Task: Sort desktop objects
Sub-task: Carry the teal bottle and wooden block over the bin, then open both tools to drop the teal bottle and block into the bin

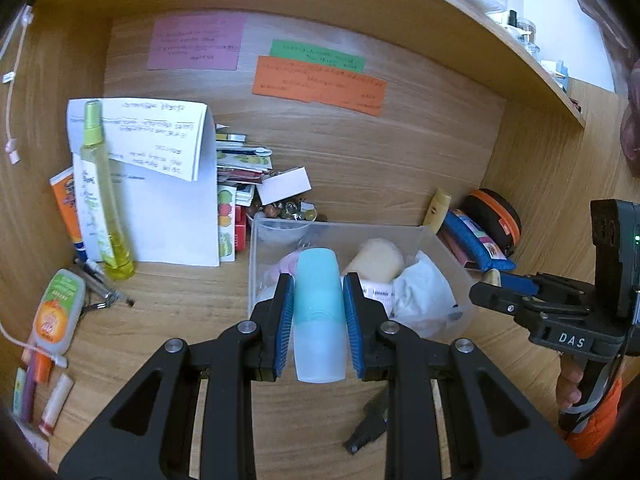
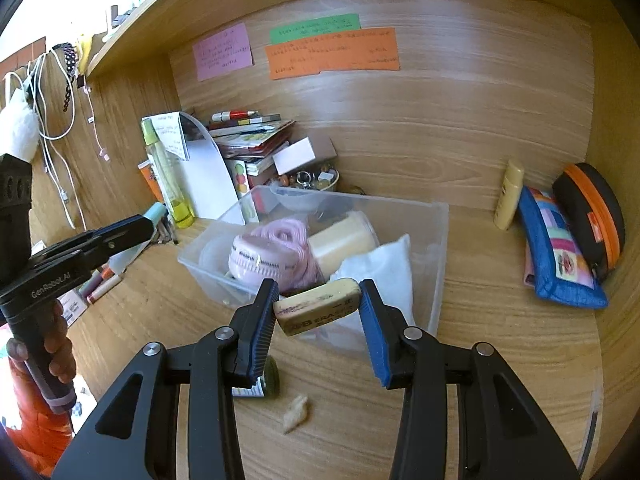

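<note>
My left gripper (image 1: 319, 284) is shut on a light blue bottle (image 1: 319, 312), held lengthwise between the blue pads just at the near rim of the clear plastic bin (image 1: 256, 264). My right gripper (image 2: 318, 292) is shut on a beige eraser (image 2: 318, 306) with printed lettering, held over the bin's near wall (image 2: 438, 280). The bin holds a pink coiled item (image 2: 272, 252), a cream cylinder (image 2: 344, 240) and white cloth (image 2: 384, 272). The right gripper shows in the left wrist view (image 1: 490, 286); the left one shows in the right wrist view (image 2: 148, 222).
A yellow-green spray bottle (image 1: 102, 192), white papers (image 1: 160, 184) and stacked booklets (image 1: 240, 168) stand at the back left. Pens, tubes and an orange-labelled pack (image 1: 56, 312) lie left. A blue pouch (image 2: 560, 256), orange-black case (image 2: 592, 216) and cream tube (image 2: 508, 196) stand right.
</note>
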Available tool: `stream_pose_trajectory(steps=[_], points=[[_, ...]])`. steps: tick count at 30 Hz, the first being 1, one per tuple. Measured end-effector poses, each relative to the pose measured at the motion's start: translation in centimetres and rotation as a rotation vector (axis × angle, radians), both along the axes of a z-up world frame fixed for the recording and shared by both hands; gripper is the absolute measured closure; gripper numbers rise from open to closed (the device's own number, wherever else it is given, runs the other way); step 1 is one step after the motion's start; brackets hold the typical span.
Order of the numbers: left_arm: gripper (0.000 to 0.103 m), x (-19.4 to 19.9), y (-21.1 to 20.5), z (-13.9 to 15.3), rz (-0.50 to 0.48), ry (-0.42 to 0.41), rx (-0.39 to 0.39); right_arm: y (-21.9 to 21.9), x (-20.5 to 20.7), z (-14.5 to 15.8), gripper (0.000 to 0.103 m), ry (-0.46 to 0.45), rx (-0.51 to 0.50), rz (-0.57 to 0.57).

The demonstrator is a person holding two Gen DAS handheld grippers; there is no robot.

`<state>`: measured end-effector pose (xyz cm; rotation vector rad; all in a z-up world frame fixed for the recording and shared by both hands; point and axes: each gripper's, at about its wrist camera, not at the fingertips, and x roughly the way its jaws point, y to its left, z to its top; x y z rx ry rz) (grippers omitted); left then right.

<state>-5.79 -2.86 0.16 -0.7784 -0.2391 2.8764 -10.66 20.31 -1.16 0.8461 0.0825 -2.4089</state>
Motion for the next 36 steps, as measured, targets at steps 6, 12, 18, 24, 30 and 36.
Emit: stream_pose_trajectory(steps=[6,12,18,24,30,36], points=[[0.079,-2.6,0.0,-0.6,-0.014,-0.023,0.018,-1.3,-2.0,-0.5,0.065,-0.016,0.012,0.005],[0.079,-5.2,0.4,-1.6,-0.021,-0.058,0.013,-2.7,-4.1,-1.7,0.065,-0.046,0.037,0.006],[0.079,-7.3,0.5,-2.9,-0.030,-0.099,0.017,-3.6,-5.7,-3.0,0.065,-0.062,0.067,0.009],[0.079,-8.3,0.7,-3.8,-0.041,-0.131,0.018,-3.9,-6.2,-4.1,0.065,-0.080,0.087,0.014],[0.079,-8.0,1.1,-3.8,-0.040,-0.110,-0.004,-4.2,-6.3,-4.2,0.065,-0.077,0.118,0.014],[0.076,-7.7,1.2,-3.3,-0.045,-0.106,-0.001,-4.1,-6.0,-3.6,0.060,-0.049,0.126,0.010]])
